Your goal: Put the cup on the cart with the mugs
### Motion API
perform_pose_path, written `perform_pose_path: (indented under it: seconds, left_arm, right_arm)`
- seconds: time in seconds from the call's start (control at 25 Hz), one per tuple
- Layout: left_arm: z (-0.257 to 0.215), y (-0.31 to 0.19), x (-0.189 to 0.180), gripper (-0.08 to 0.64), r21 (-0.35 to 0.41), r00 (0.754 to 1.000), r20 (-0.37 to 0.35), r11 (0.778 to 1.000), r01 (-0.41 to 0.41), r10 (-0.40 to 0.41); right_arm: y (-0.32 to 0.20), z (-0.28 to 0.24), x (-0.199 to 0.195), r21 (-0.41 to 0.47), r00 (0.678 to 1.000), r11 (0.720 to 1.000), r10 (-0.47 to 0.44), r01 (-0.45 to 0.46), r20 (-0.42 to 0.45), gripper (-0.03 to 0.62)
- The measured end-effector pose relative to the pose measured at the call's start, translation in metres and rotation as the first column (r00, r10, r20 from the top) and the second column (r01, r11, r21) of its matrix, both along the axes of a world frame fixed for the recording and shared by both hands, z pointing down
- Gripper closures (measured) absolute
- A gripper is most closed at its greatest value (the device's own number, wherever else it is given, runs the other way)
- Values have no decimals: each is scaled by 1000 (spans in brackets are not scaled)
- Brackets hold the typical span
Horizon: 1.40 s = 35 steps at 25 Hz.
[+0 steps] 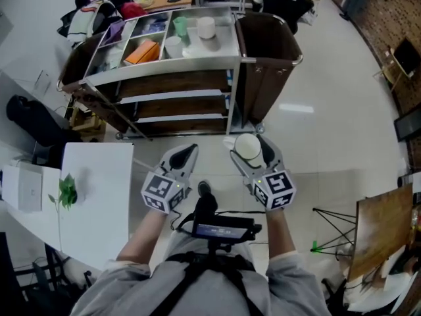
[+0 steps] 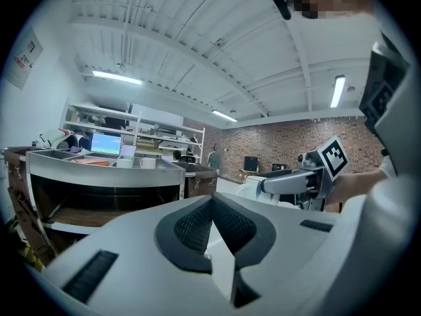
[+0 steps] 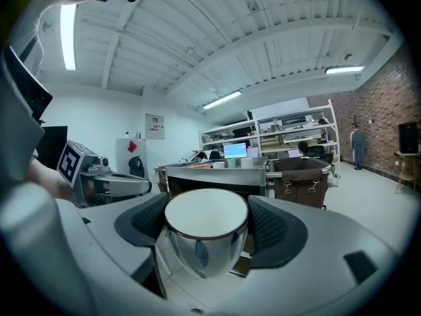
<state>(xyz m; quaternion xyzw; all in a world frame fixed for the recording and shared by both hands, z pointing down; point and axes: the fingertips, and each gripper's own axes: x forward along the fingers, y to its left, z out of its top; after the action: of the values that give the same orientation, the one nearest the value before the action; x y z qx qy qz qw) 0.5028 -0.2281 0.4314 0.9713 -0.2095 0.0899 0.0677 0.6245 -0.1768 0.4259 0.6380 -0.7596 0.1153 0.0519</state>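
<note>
The right claw (image 1: 249, 151) grasps the cup (image 3: 205, 224), which stands upright in it, white inside and shiny outside. The left claw (image 2: 212, 209) is clenched, with nothing in it. Both claws are above the floor (image 1: 316, 137), in front of the cart (image 1: 164, 70). The mugs (image 1: 206, 27) stand on top of the cart, well apart from the cup.

Person wearing a light grey short-sleeved top (image 1: 293, 278), black harness straps (image 1: 181, 282) running up it, black chest-mounted device (image 1: 222, 229) showing a lit screen, left gripper (image 1: 187, 153) and right gripper (image 1: 248, 145) sporting pale grey shells, dark ribbed pads (image 2: 191, 226), black-and-white marker cubes (image 1: 162, 191).
</note>
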Motion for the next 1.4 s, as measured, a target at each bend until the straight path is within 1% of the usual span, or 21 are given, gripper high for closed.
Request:
perform_pose_path:
  seconds: [0.2, 0.36, 0.48, 0.6, 0.68, 0.8, 0.92, 1.08, 1.2, 1.4]
  left_arm:
    - [-2, -70, 28, 562, -14, 1000, -6, 1000, 22, -22]
    - [-15, -123, 45, 562, -15, 1000, -17, 1000, 23, -23]
    - [-33, -162, 57, 563, 5, 999, -35, 999, 33, -32]
    - [-53, -198, 68, 561, 26, 998, -48, 999, 48, -46]
    - [-63, -215, 74, 563, 27, 998, -45, 998, 52, -50]
    - [-79, -242, 85, 563, 46, 998, -33, 997, 63, -62]
    - [-89, -271, 93, 562, 49, 994, -23, 993, 111, -110]
    - [-93, -302, 103, 562, 35, 985, -34, 985, 169, -168]
    - [-98, -322, 111, 561, 44, 979, -42, 979, 199, -198]
    - [-88, -342, 116, 563, 31, 969, -21, 968, 248, -247]
  right_arm:
    - [-71, -7, 24, -4, 999, 1000, -31, 31, -7, 199]
    - [-128, -22, 39, 9, 999, 999, -51, 51, -5, 199]
    - [-170, -44, 49, 45, 997, 996, -75, 75, 2, 199]
    - [-214, -67, 56, 68, 995, 993, -97, 98, -17, 199]
    - [-243, -79, 58, 68, 992, 990, -123, 124, -25, 199]
    - [-289, -102, 62, 93, 984, 980, -174, 176, -30, 199]
    - [-335, -114, 67, 107, 976, 970, -215, 217, -33, 199]
    - [-388, -114, 75, 105, 966, 961, -254, 257, -44, 199]
    - [-425, -109, 82, 109, 963, 957, -265, 269, -48, 199]
    - [-467, -83, 86, 67, 959, 957, -282, 282, -13, 199]
